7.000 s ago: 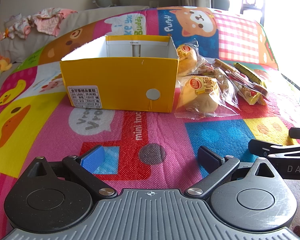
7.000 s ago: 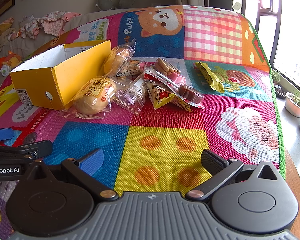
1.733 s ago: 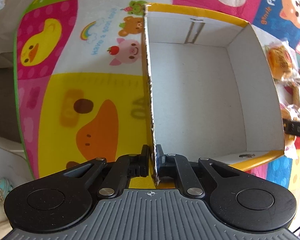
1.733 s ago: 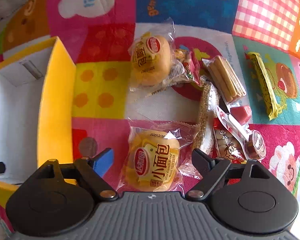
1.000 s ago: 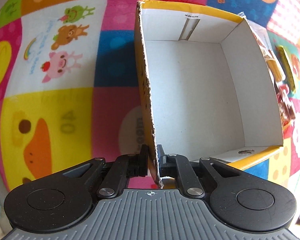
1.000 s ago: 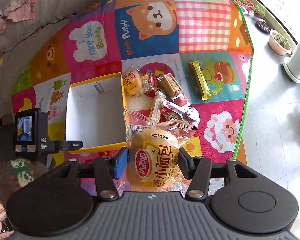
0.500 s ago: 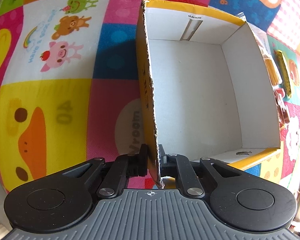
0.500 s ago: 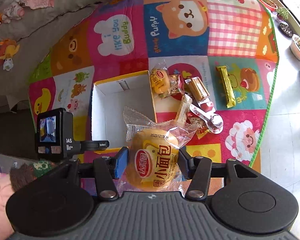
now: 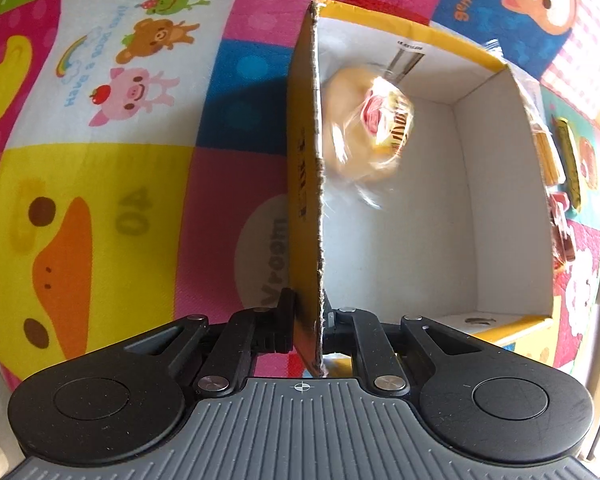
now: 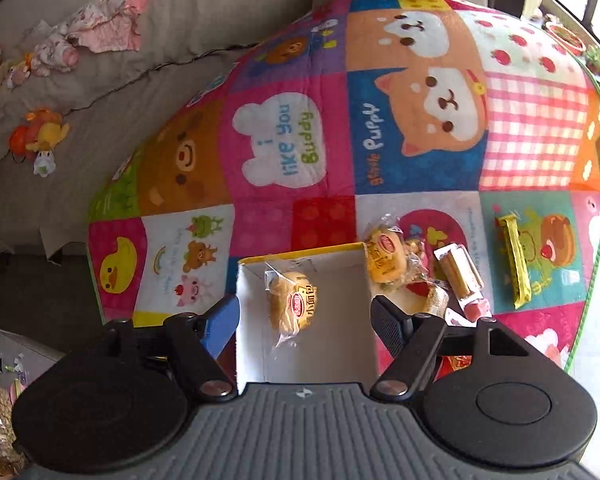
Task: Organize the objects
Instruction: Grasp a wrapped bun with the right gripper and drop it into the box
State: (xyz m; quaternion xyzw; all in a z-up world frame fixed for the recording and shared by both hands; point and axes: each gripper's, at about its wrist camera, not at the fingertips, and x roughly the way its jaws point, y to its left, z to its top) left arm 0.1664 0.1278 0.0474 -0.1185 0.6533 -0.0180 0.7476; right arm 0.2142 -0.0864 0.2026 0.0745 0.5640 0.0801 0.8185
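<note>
My left gripper point(image 9: 308, 320) is shut on the near left wall of the yellow cardboard box point(image 9: 504, 184). A wrapped bread bun point(image 9: 368, 124) shows blurred inside the box, against its left wall. In the right wrist view the same bun point(image 10: 294, 300) is in the box point(image 10: 360, 344), below my right gripper point(image 10: 304, 320), which is open and empty high above it. A second wrapped bun point(image 10: 384, 256) lies on the mat just right of the box.
Several snack packs lie right of the box: a biscuit stick pack point(image 10: 460, 270), a yellow bar point(image 10: 514, 260), other wrappers point(image 9: 560, 200). A colourful play mat point(image 10: 284, 148) covers the surface. A grey sofa with toys point(image 10: 40, 140) is at the back left.
My right gripper has opened and let go of the bun, which has dropped into the box. The left gripper still holds the box wall.
</note>
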